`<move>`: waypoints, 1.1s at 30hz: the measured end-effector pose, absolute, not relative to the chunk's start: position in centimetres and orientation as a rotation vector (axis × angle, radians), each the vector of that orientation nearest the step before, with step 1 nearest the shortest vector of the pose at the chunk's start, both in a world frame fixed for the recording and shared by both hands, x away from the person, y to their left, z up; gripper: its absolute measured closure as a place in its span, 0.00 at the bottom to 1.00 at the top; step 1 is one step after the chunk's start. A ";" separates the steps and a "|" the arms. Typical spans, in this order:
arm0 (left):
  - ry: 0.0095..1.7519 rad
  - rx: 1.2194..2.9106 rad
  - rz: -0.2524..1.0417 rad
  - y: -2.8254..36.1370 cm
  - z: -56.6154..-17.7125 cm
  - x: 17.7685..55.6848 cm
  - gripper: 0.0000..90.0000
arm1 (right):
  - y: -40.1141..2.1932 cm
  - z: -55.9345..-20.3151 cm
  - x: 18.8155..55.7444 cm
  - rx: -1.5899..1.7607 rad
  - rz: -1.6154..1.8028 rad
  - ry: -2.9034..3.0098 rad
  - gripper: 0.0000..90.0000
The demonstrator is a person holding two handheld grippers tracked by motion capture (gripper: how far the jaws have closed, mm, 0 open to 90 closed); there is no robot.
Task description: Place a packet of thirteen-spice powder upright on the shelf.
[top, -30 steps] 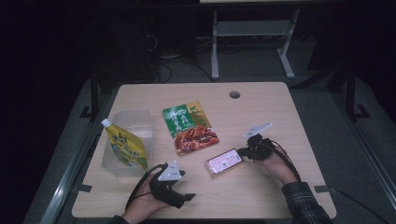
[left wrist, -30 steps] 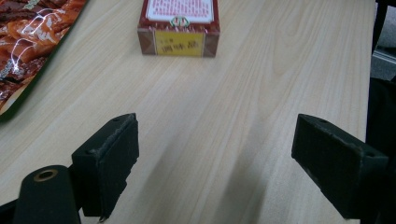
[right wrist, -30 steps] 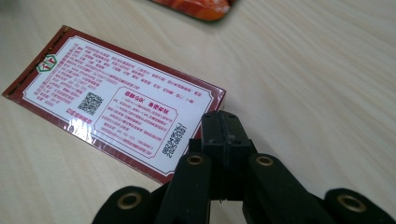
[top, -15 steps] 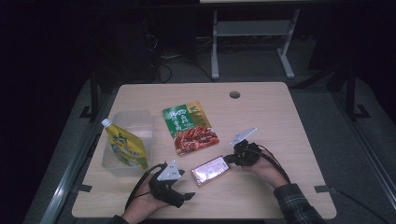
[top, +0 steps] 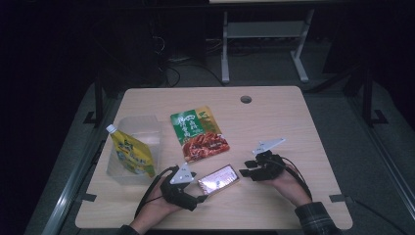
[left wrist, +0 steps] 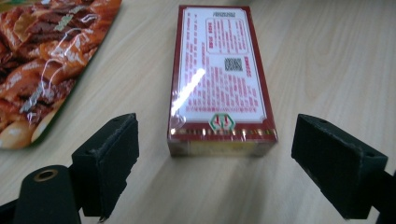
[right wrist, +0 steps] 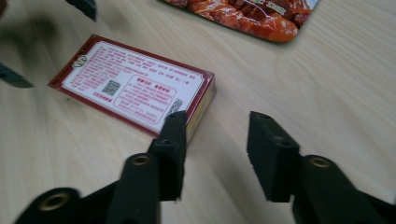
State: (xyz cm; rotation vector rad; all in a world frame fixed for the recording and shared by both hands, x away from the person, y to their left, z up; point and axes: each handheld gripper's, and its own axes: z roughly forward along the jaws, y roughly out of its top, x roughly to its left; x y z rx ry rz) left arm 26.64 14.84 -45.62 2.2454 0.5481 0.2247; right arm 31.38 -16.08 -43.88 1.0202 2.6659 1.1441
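Red box (top: 219, 179) lies flat between the gaping left claw (top: 199, 198) and the right claw (top: 243, 172), just released, nothing between its jaws.

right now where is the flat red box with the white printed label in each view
high view: the flat red box with the white printed label lies low centre on the table, between the two grippers.
left gripper view: upper centre, lengthwise beyond the open jaws.
right gripper view: upper left, its corner by the nearer jaw.
shared landmark: the green and red glossy snack pouch, just beyond the box.
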 end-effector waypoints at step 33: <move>0.512 2.318 0.166 13.5 -45.4 26.6 0.36 | -17.8 -43.5 27.4 1.026 1.169 2.547 0.80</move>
